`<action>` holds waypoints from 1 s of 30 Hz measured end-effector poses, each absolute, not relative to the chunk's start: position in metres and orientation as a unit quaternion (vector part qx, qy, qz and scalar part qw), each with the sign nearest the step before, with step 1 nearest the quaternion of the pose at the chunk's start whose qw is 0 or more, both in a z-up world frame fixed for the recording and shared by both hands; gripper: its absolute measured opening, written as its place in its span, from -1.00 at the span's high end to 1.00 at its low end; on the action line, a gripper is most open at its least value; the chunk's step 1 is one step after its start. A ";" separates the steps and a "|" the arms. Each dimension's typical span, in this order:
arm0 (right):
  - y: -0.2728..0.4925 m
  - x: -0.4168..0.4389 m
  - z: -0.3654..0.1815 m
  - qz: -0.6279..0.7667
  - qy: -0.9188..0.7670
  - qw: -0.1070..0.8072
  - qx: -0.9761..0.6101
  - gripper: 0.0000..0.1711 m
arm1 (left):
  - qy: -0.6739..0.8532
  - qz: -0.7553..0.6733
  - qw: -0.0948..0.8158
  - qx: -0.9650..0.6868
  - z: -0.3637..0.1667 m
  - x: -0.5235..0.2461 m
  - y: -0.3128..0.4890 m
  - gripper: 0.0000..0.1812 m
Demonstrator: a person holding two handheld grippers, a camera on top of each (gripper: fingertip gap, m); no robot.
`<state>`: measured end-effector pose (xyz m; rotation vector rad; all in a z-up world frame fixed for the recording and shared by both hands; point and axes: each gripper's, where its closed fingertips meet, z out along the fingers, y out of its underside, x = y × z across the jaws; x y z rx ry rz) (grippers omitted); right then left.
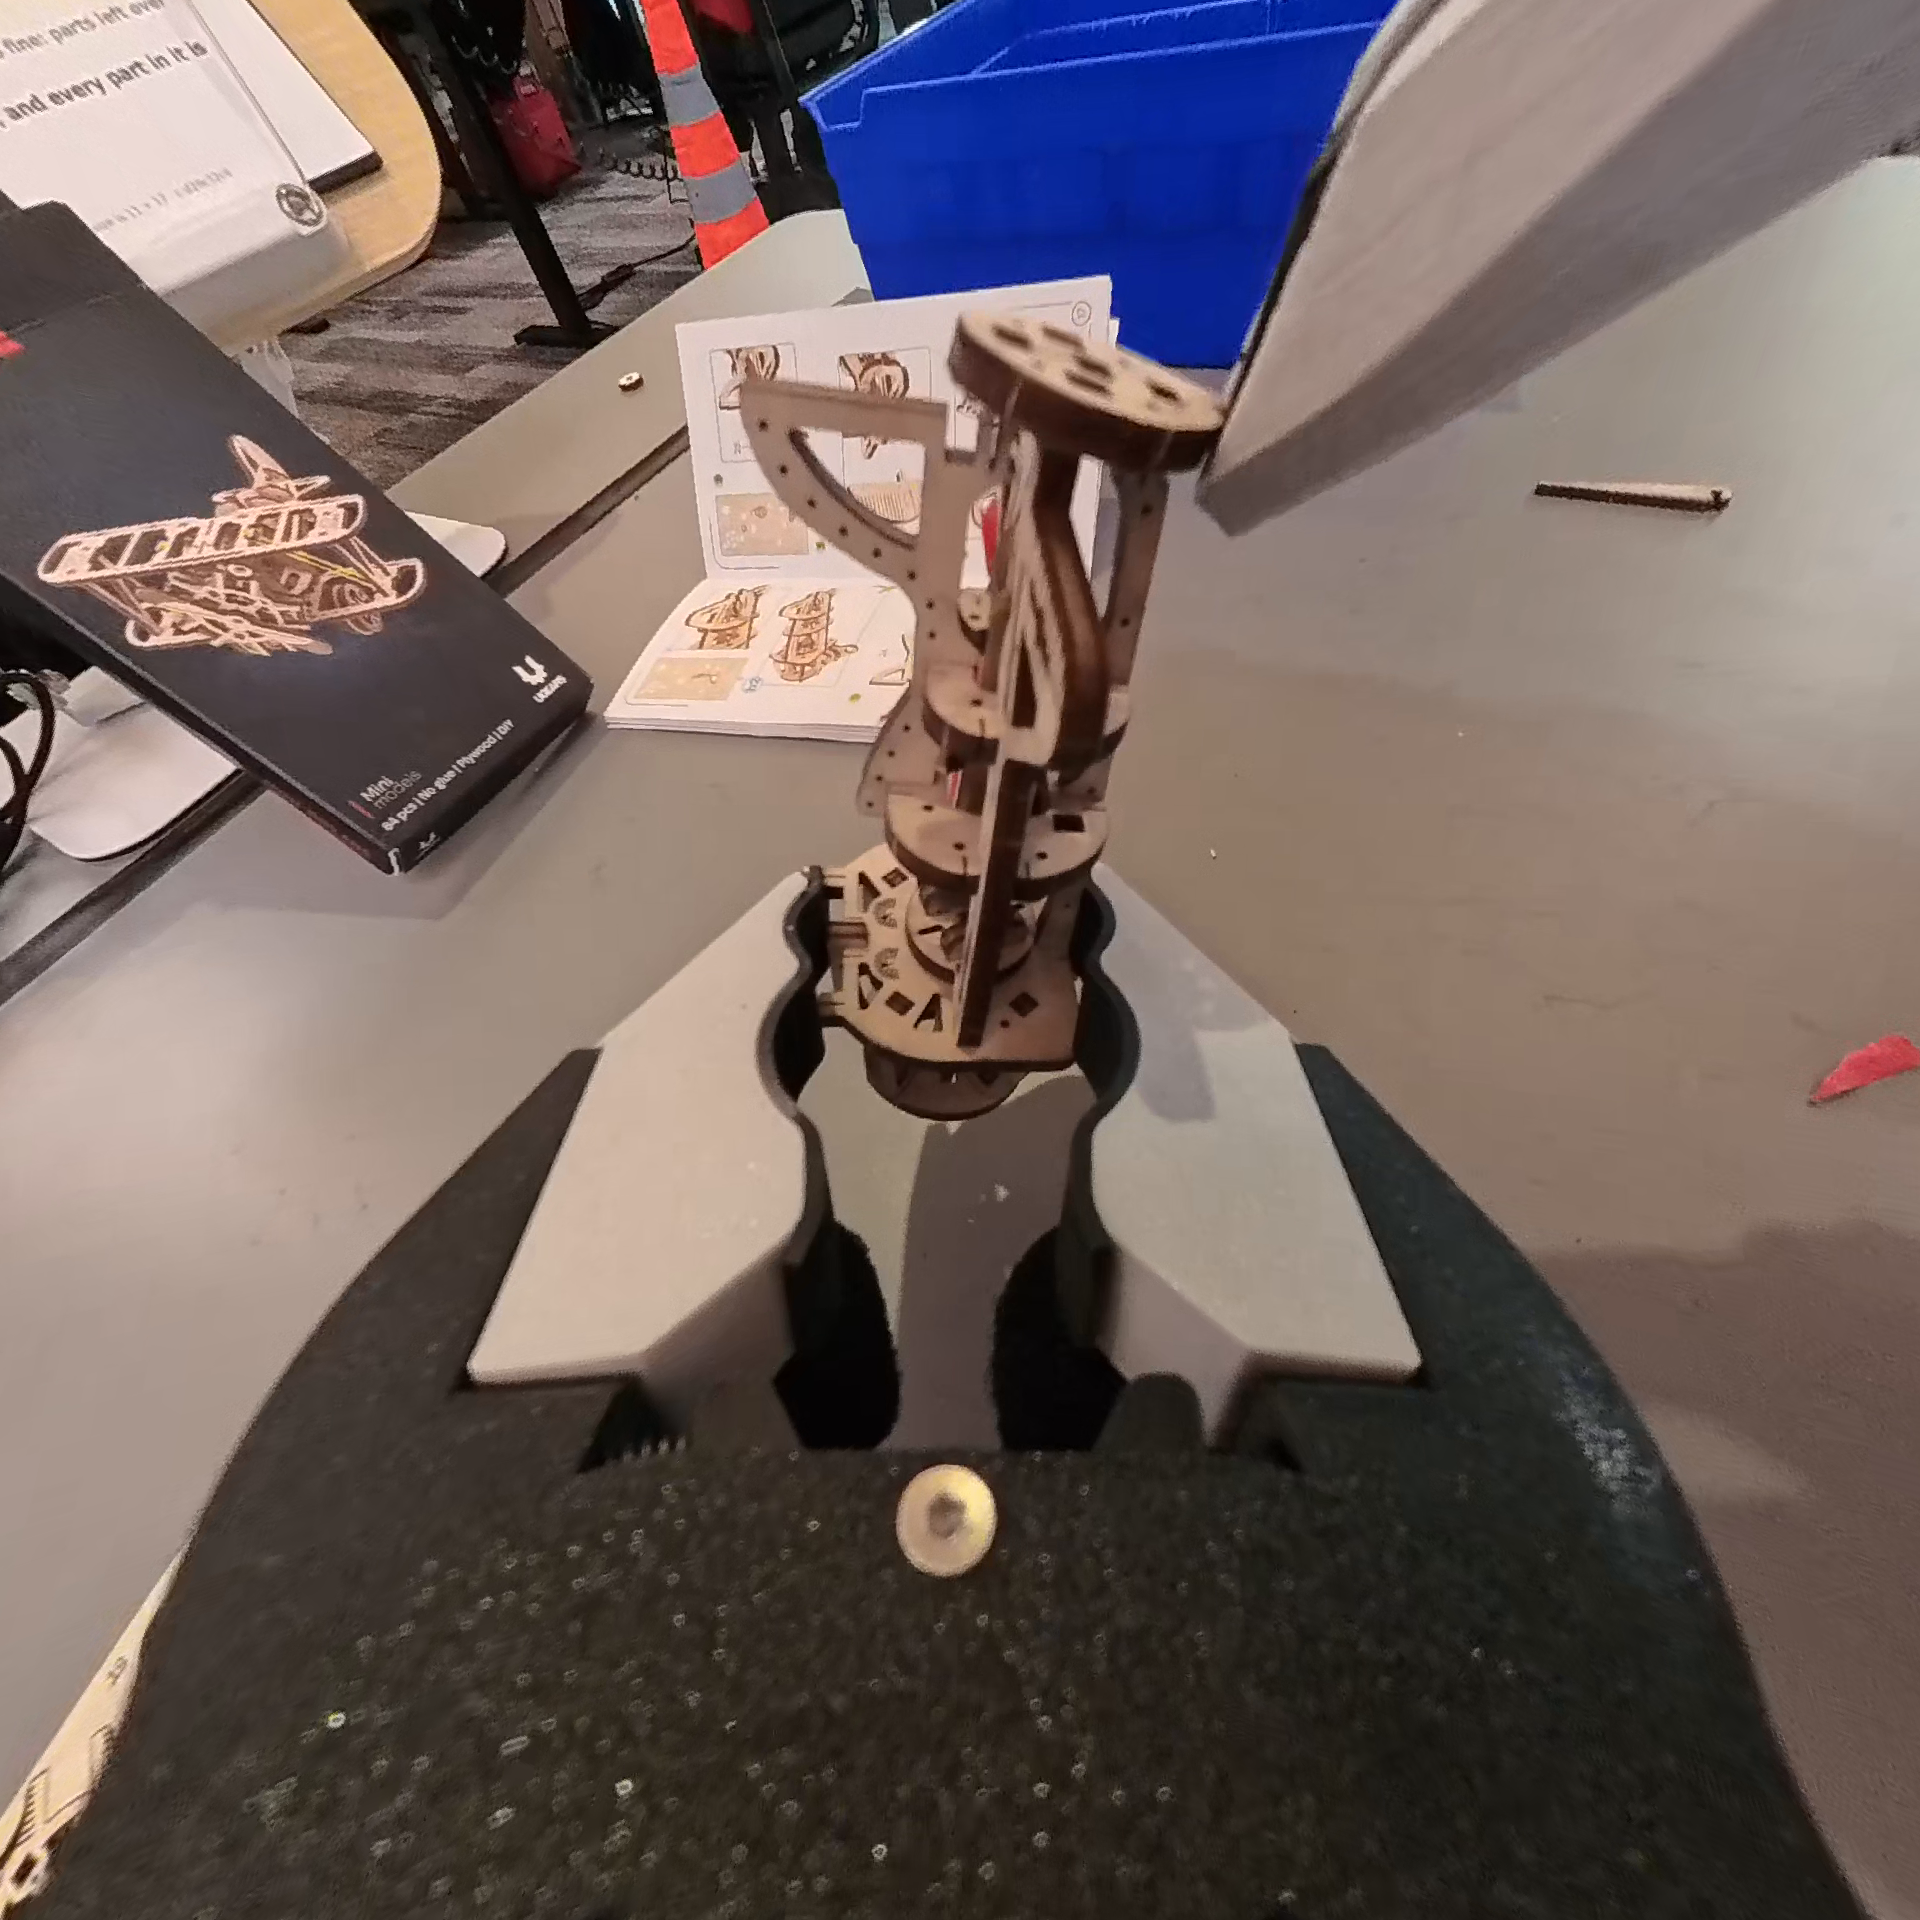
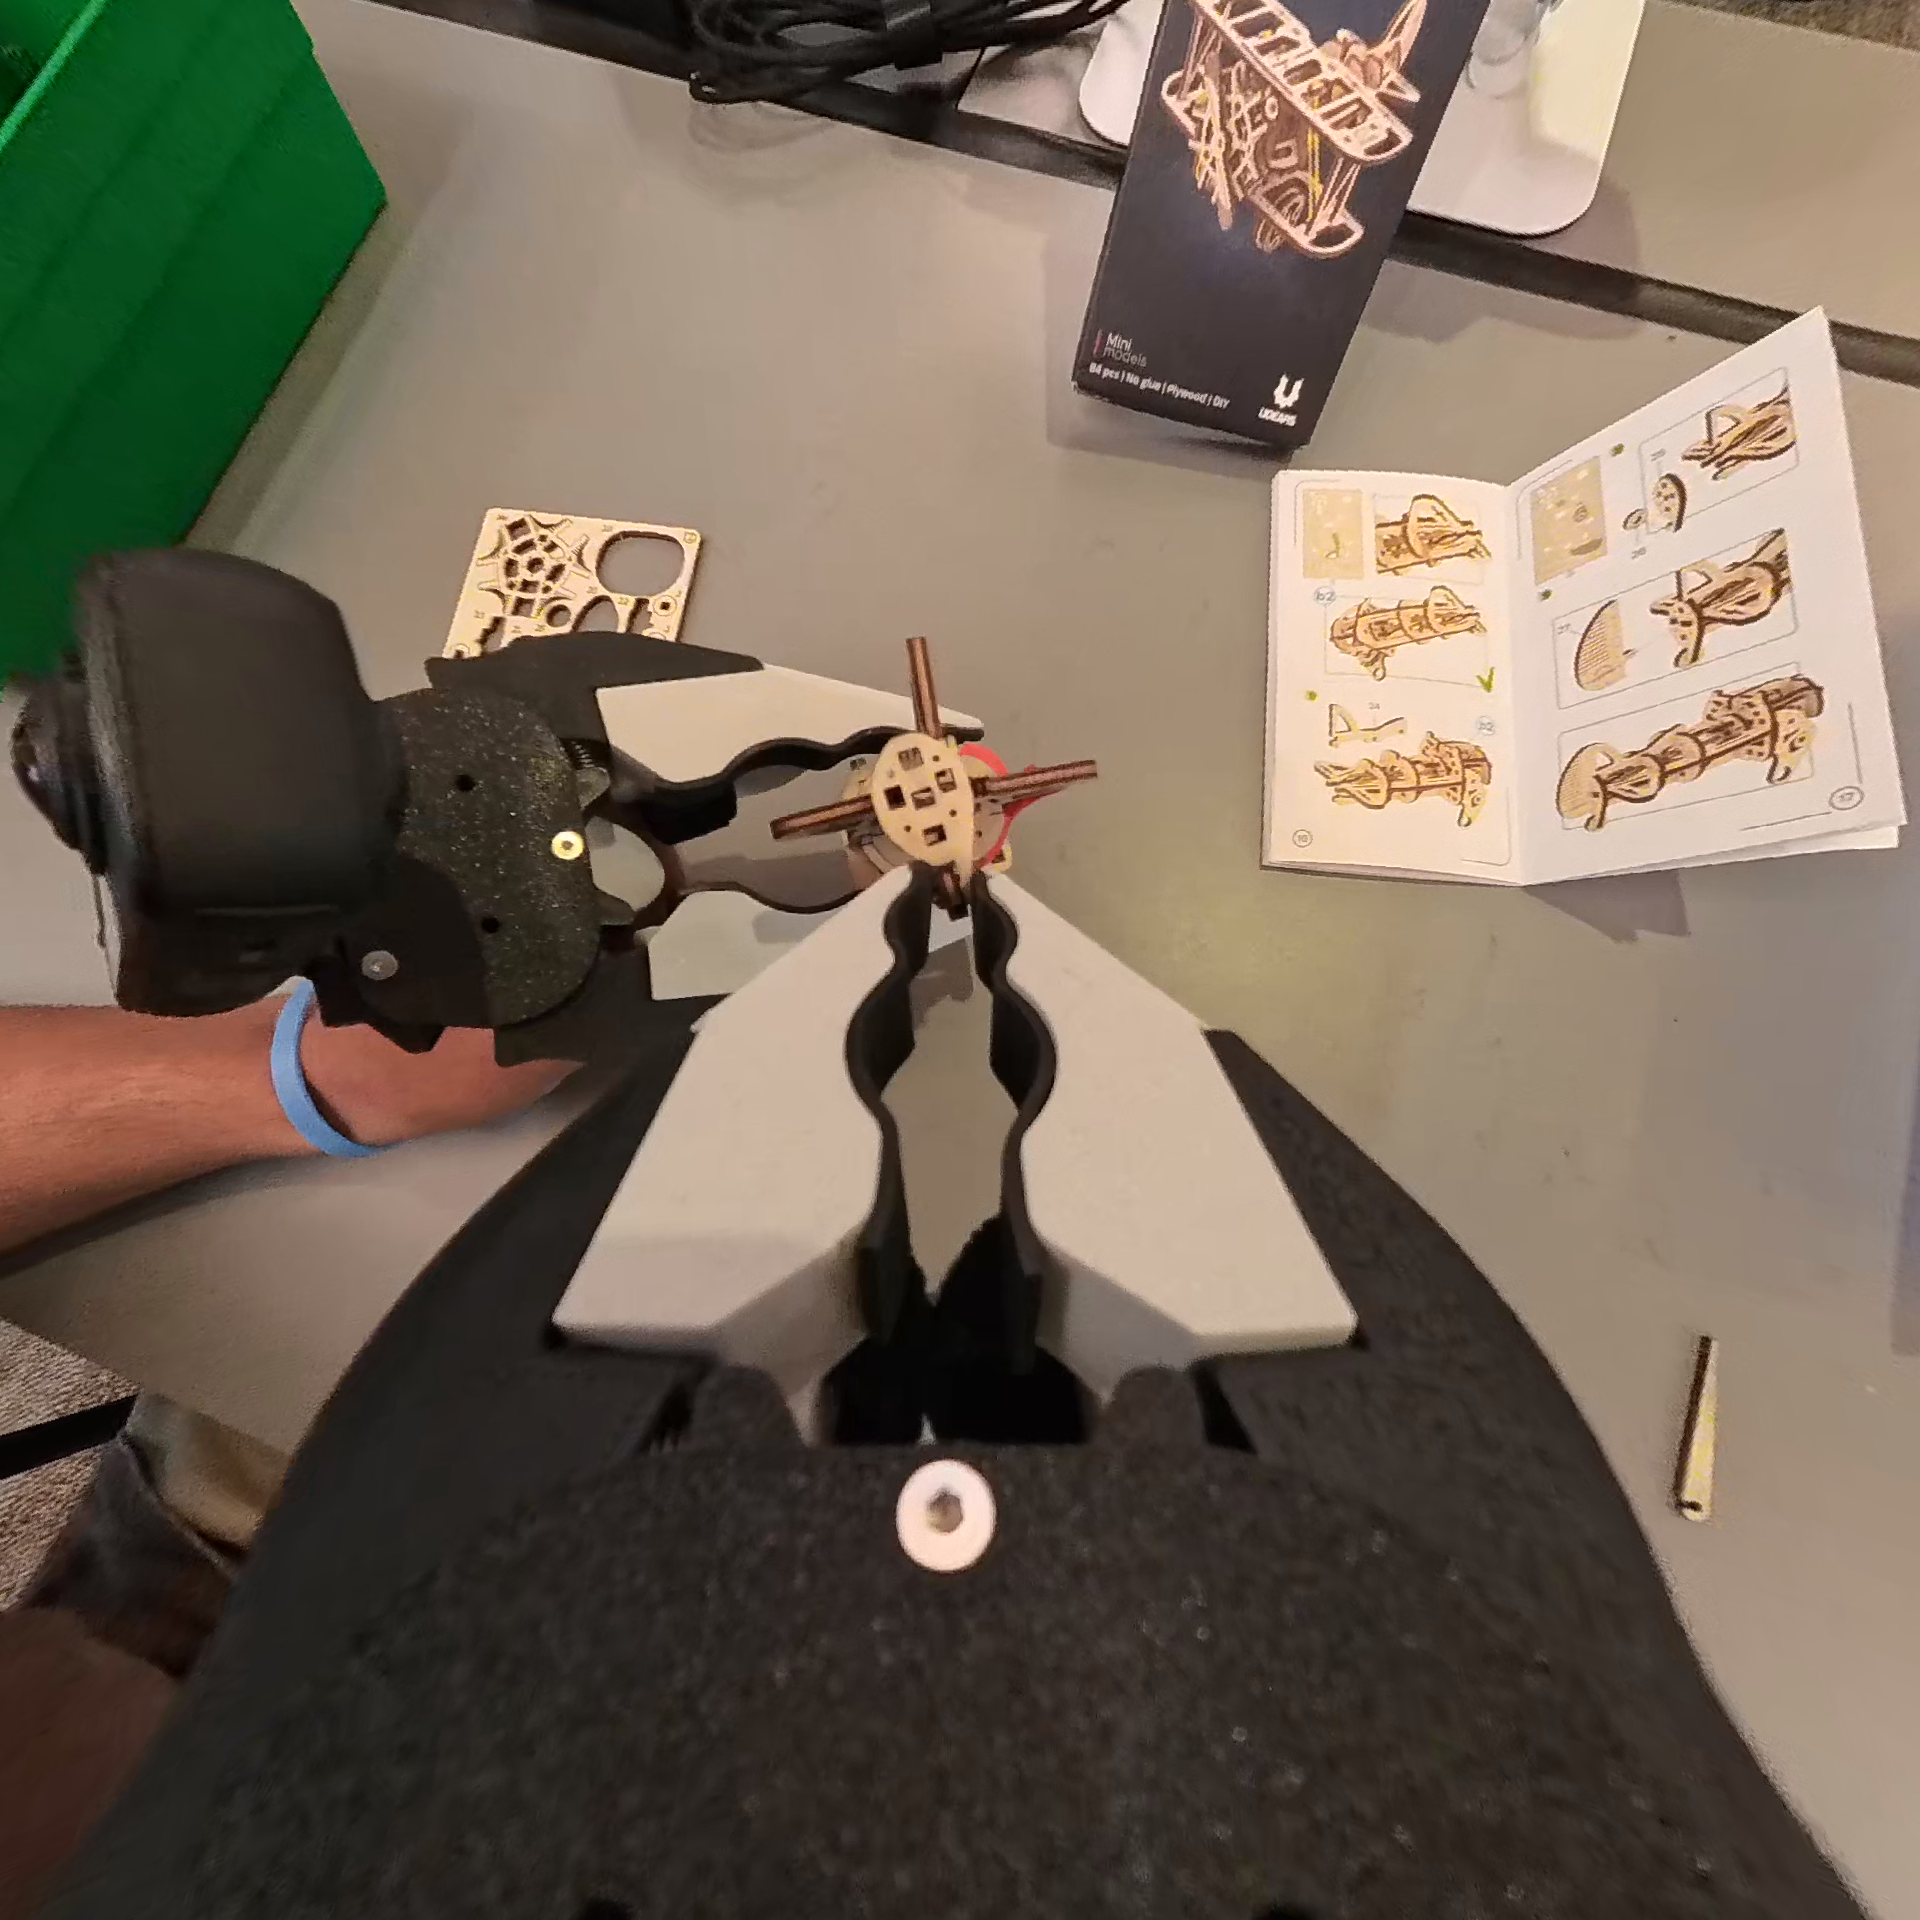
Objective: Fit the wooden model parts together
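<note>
- One wooden model (image 1: pixel 997 717), a column of discs and fins, is held upright above the grey worktop (image 1: pixel 1455 935).
- Two tongs: left tongs (image 1: pixel 951 997) closed around its base; right tongs (image 2: pixel 948 883) pinched on its top end.
- One open booklet (image 2: pixel 1569 665), one black box (image 2: pixel 1236 270), one part sheet (image 2: pixel 582 582), one loose stick (image 2: pixel 1696 1429).
- Blue bin (image 1: pixel 1091 177) behind; green bin (image 2: pixel 156 260) beside.

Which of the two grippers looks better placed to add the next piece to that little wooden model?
The right gripper, probably. The left gripper clamps the wooden model at its base, steadying it; the right pinches only a thin fin at the top end, so it could let go more easily.
</note>
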<state>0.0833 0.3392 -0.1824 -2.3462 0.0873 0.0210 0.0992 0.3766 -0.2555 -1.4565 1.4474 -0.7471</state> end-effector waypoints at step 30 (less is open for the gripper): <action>0.292 0.065 -0.175 0.241 0.045 0.203 -0.948 0.93 | 0.665 -0.230 0.548 -0.452 -0.241 0.099 0.366 0.52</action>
